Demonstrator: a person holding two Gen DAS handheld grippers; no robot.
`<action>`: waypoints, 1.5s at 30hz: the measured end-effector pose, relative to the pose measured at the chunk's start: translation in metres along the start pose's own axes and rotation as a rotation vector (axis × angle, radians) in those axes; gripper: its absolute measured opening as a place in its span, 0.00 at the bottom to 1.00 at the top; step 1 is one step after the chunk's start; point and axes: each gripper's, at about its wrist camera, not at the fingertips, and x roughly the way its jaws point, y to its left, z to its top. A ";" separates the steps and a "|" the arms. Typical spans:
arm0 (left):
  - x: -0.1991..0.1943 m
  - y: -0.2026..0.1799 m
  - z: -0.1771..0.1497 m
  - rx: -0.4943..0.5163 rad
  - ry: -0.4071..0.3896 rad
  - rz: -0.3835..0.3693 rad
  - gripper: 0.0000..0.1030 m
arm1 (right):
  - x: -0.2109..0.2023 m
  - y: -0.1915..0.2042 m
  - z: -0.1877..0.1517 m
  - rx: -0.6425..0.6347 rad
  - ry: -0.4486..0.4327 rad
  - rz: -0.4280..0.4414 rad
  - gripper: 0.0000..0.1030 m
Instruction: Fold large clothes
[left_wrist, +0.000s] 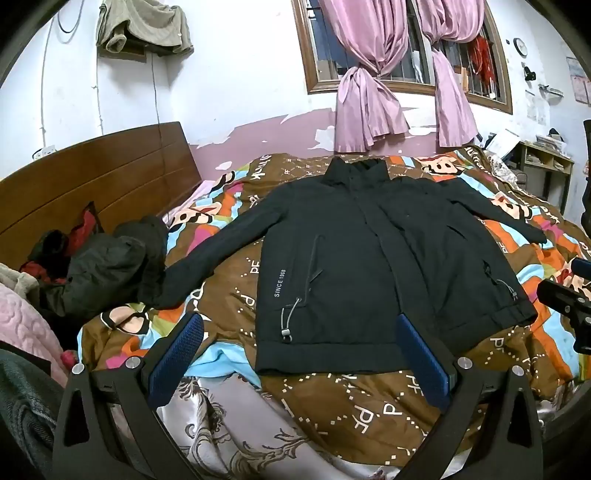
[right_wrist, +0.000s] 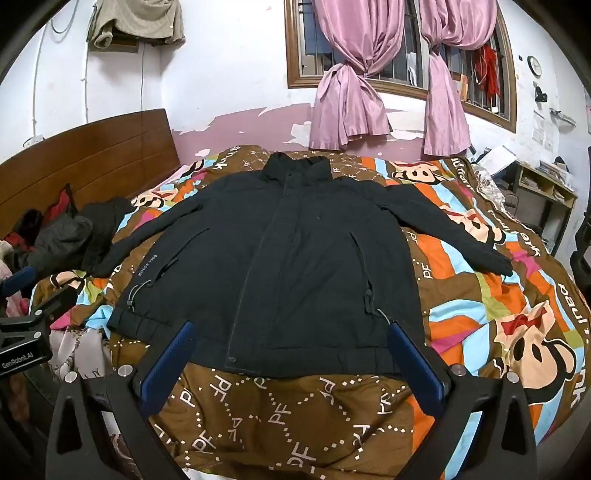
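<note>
Blue pads (left_wrist: 177, 354) sit closest to the lens on the left gripper (left_wrist: 301, 325), jaws spread wide with nothing between them, hanging above the quilt (left_wrist: 362, 410) just short of the jacket (left_wrist: 343, 258). That jacket lies flat and face up straight ahead of the tool, collar at the far end, hem nearest, zipped shut, both sleeves thrown out to the sides. Its hem runs across between the two fingers, a white toggle cord (left_wrist: 286, 321) dangling just inside the left pad. Off to the left of this gripper a dark heap of clothes (left_wrist: 99, 266) slumps against the headboard (left_wrist: 103, 173), and the jacket's sleeve end reaches right up to it. Over to the right wrist view now: the right gripper (right_wrist: 291, 328) is released too, fingers fully apart, empty, poised over the jacket's hem with the right-hand pad (right_wrist: 413, 365) overlapping the hem corner in view, though whether it touches the cloth I cannot tell. The far sleeve (right_wrist: 454, 236) stretches away to the right of the tool across the cartoon quilt. Beyond the collar, pink curtains (right_wrist: 347, 107) hang knotted at the window.
</note>
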 end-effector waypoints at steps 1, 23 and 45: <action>0.000 0.000 0.000 -0.001 0.000 -0.001 0.98 | 0.000 0.000 0.000 -0.001 0.003 -0.004 1.00; 0.000 0.000 0.000 -0.001 -0.005 0.001 0.98 | 0.001 0.000 -0.001 -0.004 0.000 -0.004 1.00; -0.002 0.001 -0.001 0.000 -0.020 0.011 0.98 | 0.000 -0.001 0.000 -0.004 0.000 -0.001 1.00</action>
